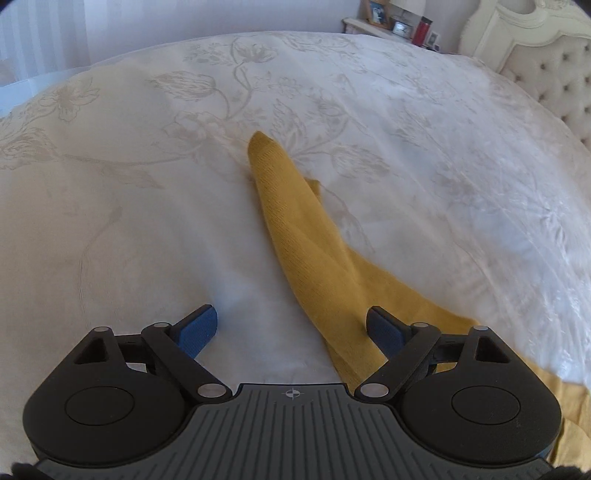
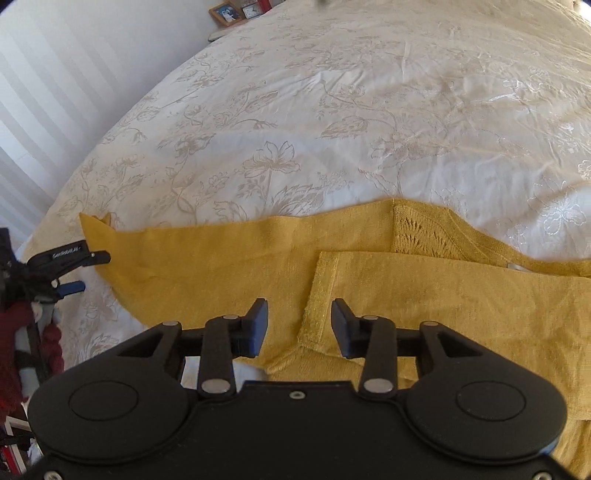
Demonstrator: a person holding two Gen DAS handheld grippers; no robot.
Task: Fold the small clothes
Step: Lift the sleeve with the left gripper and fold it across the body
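Note:
A mustard-yellow knit top (image 2: 229,266) lies spread on the white floral bedspread (image 2: 332,110). One sleeve is folded across its body, and that sleeve's cuff (image 2: 321,295) lies under my right gripper (image 2: 300,317). That gripper's jaws stand partly apart and the pads press on nothing. In the left wrist view the other sleeve (image 1: 295,221) runs from the lower right up to the middle of the bed. My left gripper (image 1: 291,328) is wide open; its right finger hangs over the yellow cloth and nothing is pinched. The left gripper (image 2: 88,271) also shows beside the sleeve tip at the left.
A bedside shelf holds picture frames (image 1: 376,13) and a red flask (image 1: 421,31), next to a tufted headboard (image 1: 546,70). A striped wall (image 2: 55,92) flanks the bed's left edge. Dark red clothes (image 2: 22,325) hang off that side.

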